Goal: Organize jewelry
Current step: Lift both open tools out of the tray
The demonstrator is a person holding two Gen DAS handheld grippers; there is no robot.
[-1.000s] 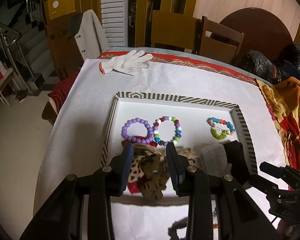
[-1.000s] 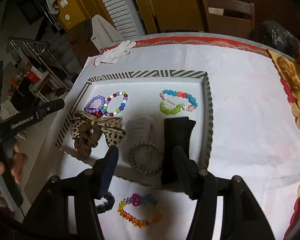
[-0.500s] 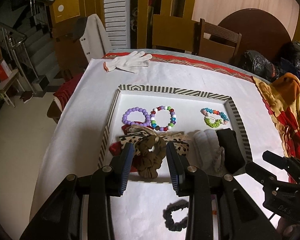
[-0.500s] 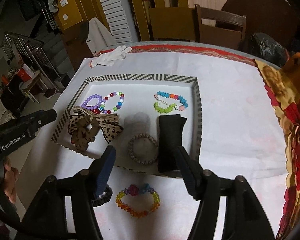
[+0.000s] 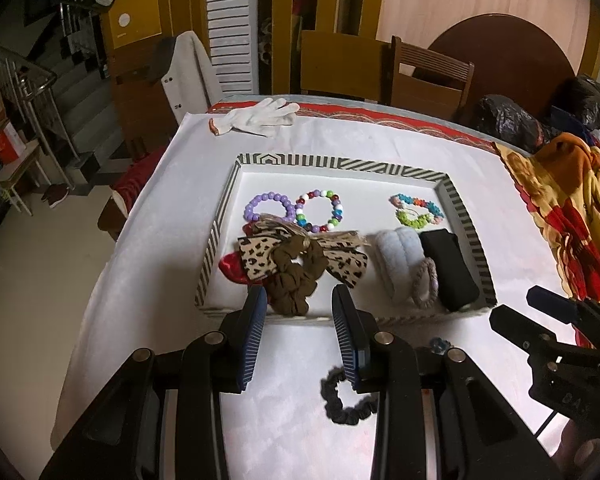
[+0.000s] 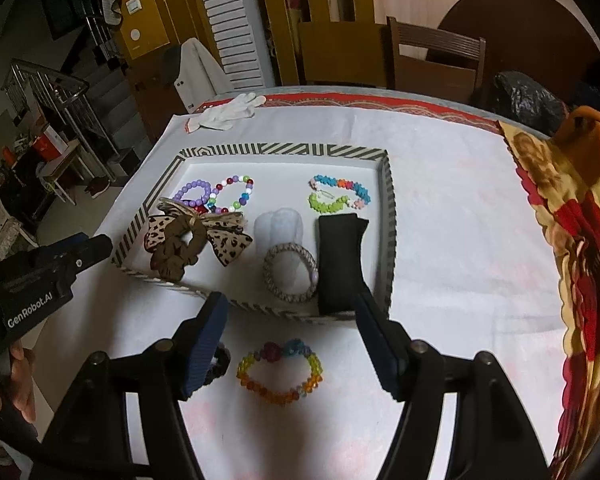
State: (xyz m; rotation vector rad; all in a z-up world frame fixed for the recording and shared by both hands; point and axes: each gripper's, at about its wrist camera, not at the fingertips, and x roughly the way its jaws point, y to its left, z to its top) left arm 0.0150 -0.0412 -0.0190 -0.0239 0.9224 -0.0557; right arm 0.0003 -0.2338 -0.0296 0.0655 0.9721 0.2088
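Note:
A striped-rim tray [image 5: 342,161] [image 6: 284,149] on the white table holds a purple bead bracelet [image 5: 269,207], a multicolour bead bracelet [image 5: 319,210], a flower bracelet [image 5: 416,211], a leopard bow scrunchie [image 5: 296,262] [image 6: 192,236], a white band [image 5: 396,258], a braided band [image 6: 290,266] and a black pouch [image 5: 448,268] [image 6: 339,258]. In front of the tray lie a black scrunchie [image 5: 346,398] and a rainbow bead bracelet [image 6: 280,372]. My left gripper [image 5: 300,336] is open and empty, near the tray's front edge. My right gripper [image 6: 290,344] is open and empty above the rainbow bracelet.
A white glove [image 5: 260,118] lies at the table's far left. A yellow-red cloth [image 6: 572,220] covers the right edge. Chairs [image 5: 428,76] stand behind the table. The floor drops off at the left.
Both grippers have pulled back from the tray toward the near table edge. The leopard bow scrunchie now lies free in the tray. The black scrunchie and rainbow bracelet have come into view.

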